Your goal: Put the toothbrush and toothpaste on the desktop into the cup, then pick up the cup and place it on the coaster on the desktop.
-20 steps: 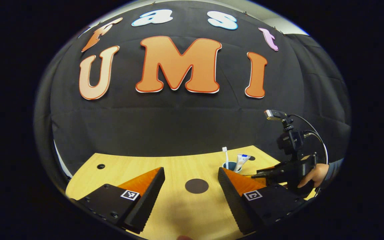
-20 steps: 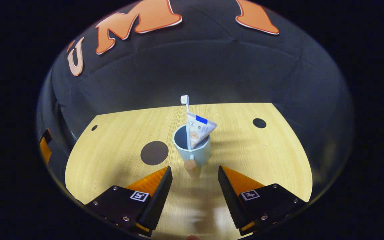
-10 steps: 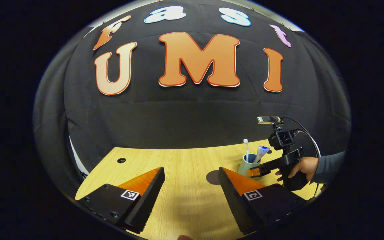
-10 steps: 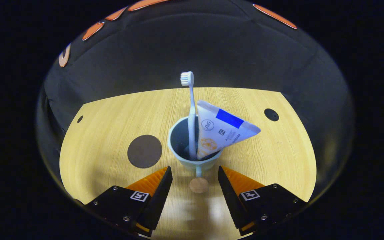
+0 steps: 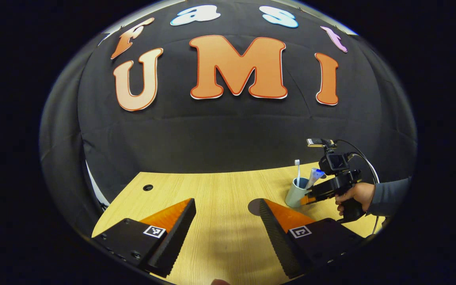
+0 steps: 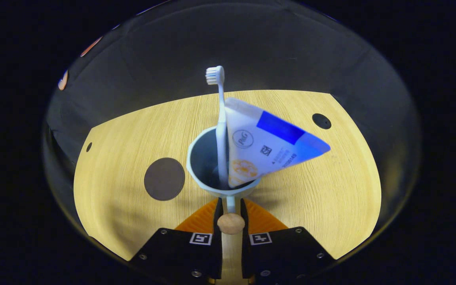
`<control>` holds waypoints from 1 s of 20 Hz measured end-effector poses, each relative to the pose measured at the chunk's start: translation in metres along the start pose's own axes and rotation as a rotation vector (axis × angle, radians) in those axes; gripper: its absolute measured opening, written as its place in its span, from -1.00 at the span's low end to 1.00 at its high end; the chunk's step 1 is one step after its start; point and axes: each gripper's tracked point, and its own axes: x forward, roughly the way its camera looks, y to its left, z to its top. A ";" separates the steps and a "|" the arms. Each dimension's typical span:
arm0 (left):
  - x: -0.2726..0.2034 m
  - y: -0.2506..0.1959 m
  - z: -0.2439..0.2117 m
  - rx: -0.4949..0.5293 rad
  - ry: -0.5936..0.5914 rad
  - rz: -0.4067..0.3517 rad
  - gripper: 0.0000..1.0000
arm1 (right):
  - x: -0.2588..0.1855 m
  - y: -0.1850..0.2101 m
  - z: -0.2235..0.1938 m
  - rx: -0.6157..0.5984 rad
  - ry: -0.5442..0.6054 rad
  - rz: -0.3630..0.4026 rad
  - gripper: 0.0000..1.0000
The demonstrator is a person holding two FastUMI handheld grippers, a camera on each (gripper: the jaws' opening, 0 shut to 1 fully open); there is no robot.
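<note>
Just left of cup (image 6: 212, 174), coaster (image 6: 164, 179)

The right gripper (image 6: 230, 209) is clamping both fingers onto the cup's handle (image 6: 230, 217), right at the cup's near side, with the handle's round wooden knob sitting between them. The pale blue cup (image 6: 204, 158) is standing on the wooden desktop (image 6: 331, 190), holding the toothbrush (image 6: 220, 118) upright with bristles on top and the toothpaste (image 6: 267, 144) leaning out over the cup's right rim. The dark round coaster (image 6: 164, 179) is lying flat just left of the cup, not touching it.
</note>
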 end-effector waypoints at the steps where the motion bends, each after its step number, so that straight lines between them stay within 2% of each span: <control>1: -0.001 -0.001 0.001 -0.001 0.001 -0.003 0.94 | -0.002 0.004 -0.001 -0.007 0.004 0.014 -0.63; 5: -0.011 0.000 -0.001 -0.011 0.008 0.000 0.94 | -0.017 0.007 0.010 -0.078 -0.028 0.038 -0.69; 11: -0.026 0.027 -0.010 -0.045 0.016 0.052 0.94 | -0.039 0.020 0.031 -0.164 -0.064 0.083 -0.69; 17: -0.040 0.060 -0.025 -0.068 0.034 0.113 0.94 | -0.039 0.027 0.029 -0.212 -0.038 0.108 -0.70; 20: -0.042 0.062 -0.027 -0.076 0.047 0.127 0.94 | -0.042 0.022 0.034 -0.243 -0.028 0.096 -0.70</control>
